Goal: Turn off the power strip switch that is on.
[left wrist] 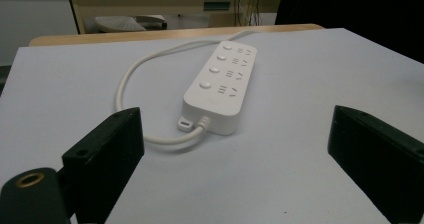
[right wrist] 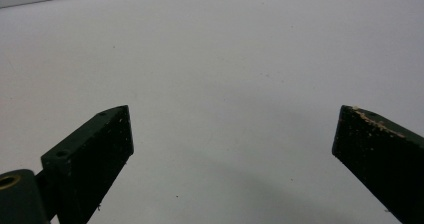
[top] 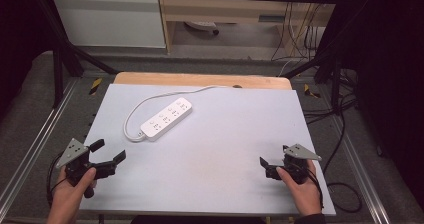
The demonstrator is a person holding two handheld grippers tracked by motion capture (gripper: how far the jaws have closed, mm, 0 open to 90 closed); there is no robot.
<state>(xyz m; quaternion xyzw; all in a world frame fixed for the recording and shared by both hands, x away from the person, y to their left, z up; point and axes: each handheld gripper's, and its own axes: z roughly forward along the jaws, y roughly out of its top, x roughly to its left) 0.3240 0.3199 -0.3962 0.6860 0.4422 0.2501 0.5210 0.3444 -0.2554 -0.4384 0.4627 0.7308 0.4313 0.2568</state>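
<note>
The table [top: 215,149] carried a white power strip [top: 167,118] toward its 11 o'clock part, long axis running from 7 to 1 o'clock, its cord [top: 131,115] leaving the 7 o'clock end and looping back. The left gripper [top: 108,151] at 8 o'clock and the right gripper [top: 273,158] at 4 o'clock were both spread wide, holding nothing.

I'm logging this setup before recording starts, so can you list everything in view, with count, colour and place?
power strip: one, white, far left part of the board, switches up
cord: one, white, loops from the strip's near end round to the table's far edge
board: one, pale grey, covers the wooden table
left gripper: one, black, near left corner, open, holds nothing
right gripper: one, black, near right edge, open, holds nothing
hands: two, gripping the handles
</note>
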